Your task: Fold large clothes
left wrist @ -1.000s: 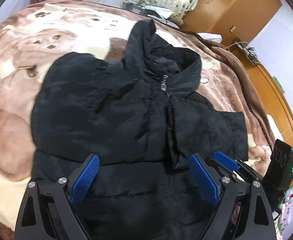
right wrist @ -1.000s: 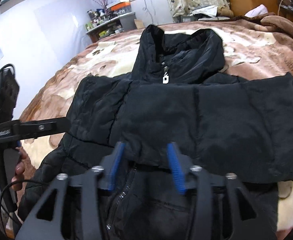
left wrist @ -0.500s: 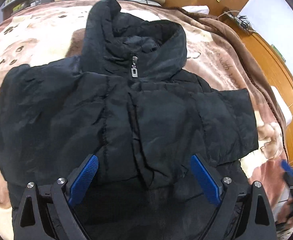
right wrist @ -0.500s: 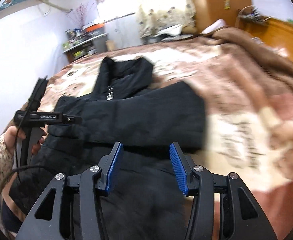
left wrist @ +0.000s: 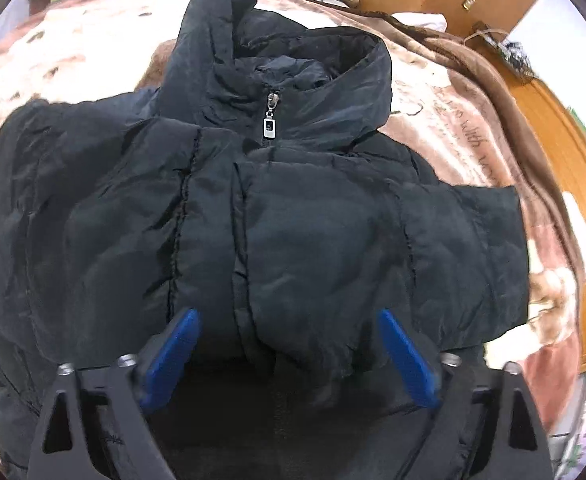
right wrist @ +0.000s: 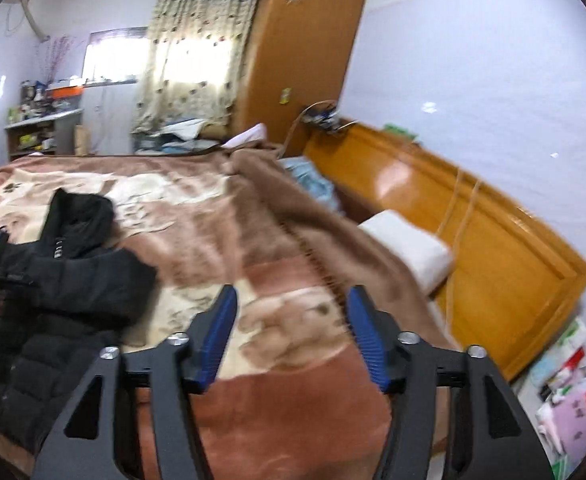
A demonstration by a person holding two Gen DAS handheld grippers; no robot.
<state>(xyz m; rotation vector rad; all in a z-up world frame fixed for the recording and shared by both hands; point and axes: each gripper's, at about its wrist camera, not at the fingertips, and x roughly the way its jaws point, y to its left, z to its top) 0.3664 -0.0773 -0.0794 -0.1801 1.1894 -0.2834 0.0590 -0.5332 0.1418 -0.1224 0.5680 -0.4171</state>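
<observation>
The black padded zip-up jacket lies sleeves-in on the brown patterned bed blanket, directly beneath the left hand-held gripper, its jaws closing on nothing, presumably positioning for the next fold, while the right hand-held gripper, opening empty, points aside.

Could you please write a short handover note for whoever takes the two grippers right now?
Left gripper: over the black jacket, jaws closing, nothing pinched between them.
Right gripper: off to the side above the blanket, jaws opening, holding nothing.
Jacket: front up on the bed, zipped, both sleeves folded across the chest, hood flat.
Done: sleeves in.
Left: fold the body and hood over.
</observation>
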